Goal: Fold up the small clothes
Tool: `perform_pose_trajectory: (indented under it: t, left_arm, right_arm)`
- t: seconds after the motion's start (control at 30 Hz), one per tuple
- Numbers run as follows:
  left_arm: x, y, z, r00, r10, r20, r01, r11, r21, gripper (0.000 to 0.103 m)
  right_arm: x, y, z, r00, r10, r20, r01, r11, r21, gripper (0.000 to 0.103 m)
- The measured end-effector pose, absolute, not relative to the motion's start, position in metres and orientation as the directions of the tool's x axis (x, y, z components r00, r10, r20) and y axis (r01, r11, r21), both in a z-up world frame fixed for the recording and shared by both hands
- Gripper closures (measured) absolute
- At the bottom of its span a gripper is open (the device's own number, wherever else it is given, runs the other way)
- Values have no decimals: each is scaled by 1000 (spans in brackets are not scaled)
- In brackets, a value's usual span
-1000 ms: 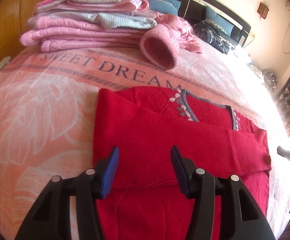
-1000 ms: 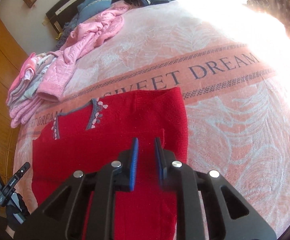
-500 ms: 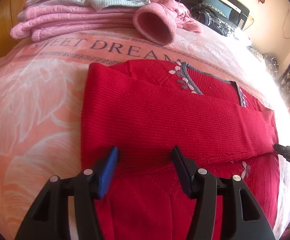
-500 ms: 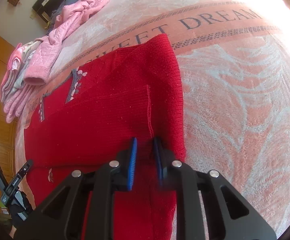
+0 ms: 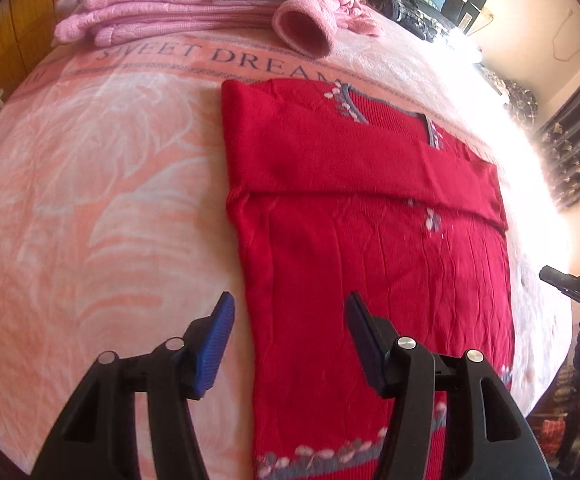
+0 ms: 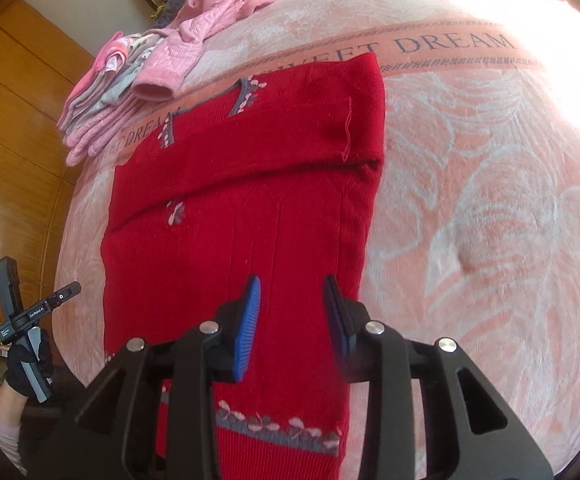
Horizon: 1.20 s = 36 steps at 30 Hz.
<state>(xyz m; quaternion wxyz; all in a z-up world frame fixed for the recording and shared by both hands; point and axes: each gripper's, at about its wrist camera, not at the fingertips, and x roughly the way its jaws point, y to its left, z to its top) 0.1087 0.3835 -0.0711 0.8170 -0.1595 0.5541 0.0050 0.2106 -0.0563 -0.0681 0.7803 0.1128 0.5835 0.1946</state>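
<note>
The red sweater [image 5: 374, 248] lay flat mid-bed [image 5: 101, 200], both sleeves [image 5: 354, 168] already folded across the chest. The left gripper [image 5: 287, 340] and right gripper [image 6: 292, 312] hovered released and empty above the hem [image 6: 277, 432]. Next, probably: each pinches a hem corner and folds it toward the collar.

I see the sweater [image 5: 370, 240] lying flat on the bed [image 5: 109, 200], collar at the far end, hem nearest me, with a sleeve [image 5: 350, 168] folded across its chest. Beyond it, far left, a stack of folded clothes [image 5: 161, 8] sits, and a loose jacket [image 5: 322, 12] lies just right of that stack.
</note>
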Motion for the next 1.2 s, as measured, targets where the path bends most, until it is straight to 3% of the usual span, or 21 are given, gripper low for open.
perform_pose_trajectory:
  t: [0.17,0.37,1.03,1.2]
  left_arm:
    - [34,387,-99,237,-248,-939,-255,917,-307,45]
    - [-17,376,-119,181,-307,-934,-271,898,-347,45]
    - [-45,340,-139,204,-373,-905,-232,880,-415,46]
    - [-45,339,-143,187,-438,-879,-225,852,-472,71]
  right_arm:
    - [140,-70,-70,155,468,-870,-161,881,445,62]
    - [77,-86,-78,110,464,-879,-155,882,446,59]
    - [35,-83,-130,-1,383,-924,-202,904,376,57]
    - [33,-73,-132,-23,409,-912,-226,887,404,59]
